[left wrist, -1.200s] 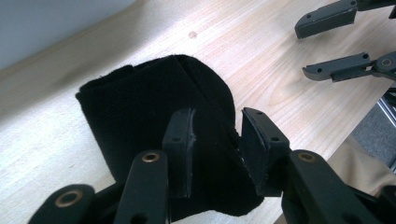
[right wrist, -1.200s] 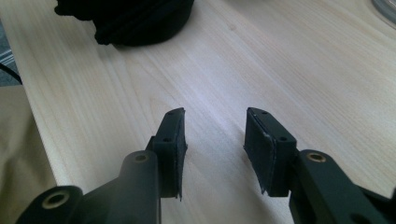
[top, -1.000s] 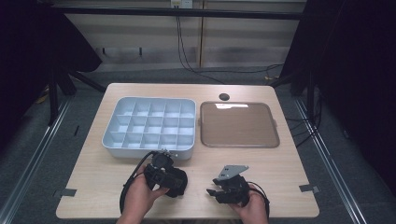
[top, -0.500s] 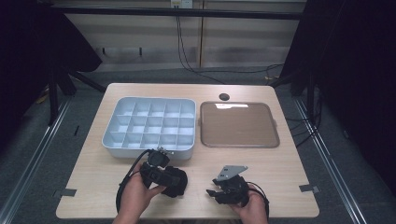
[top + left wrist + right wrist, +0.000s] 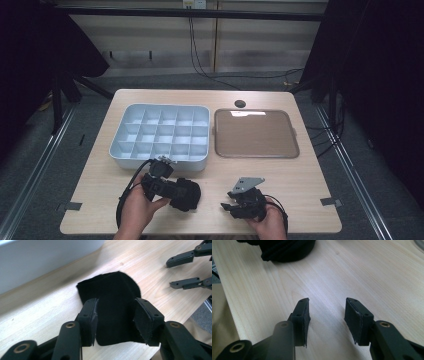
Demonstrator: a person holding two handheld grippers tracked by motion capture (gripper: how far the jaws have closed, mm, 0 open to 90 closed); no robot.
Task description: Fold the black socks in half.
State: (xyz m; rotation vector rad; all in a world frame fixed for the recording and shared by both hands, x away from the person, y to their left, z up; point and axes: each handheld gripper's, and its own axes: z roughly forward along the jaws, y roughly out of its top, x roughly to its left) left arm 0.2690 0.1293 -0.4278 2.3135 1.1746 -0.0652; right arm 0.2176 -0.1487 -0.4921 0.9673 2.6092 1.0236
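Two grippers are seen low in frame: left gripper (image 5: pixel 186 194), just opening around one black cloth (image 5: pixel 112 307); right gripper (image 5: pixel 227 206) open, empty.

A light wooden table (image 5: pixel 310 190) stands on a grey floor (image 5: pixel 45 165). Behind the table, cables (image 5: pixel 200 55) hang down a pale wall (image 5: pixel 150 40).

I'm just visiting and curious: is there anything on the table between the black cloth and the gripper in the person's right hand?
No: in the high view, only bare wooden table lies between the black cloth and the right gripper.
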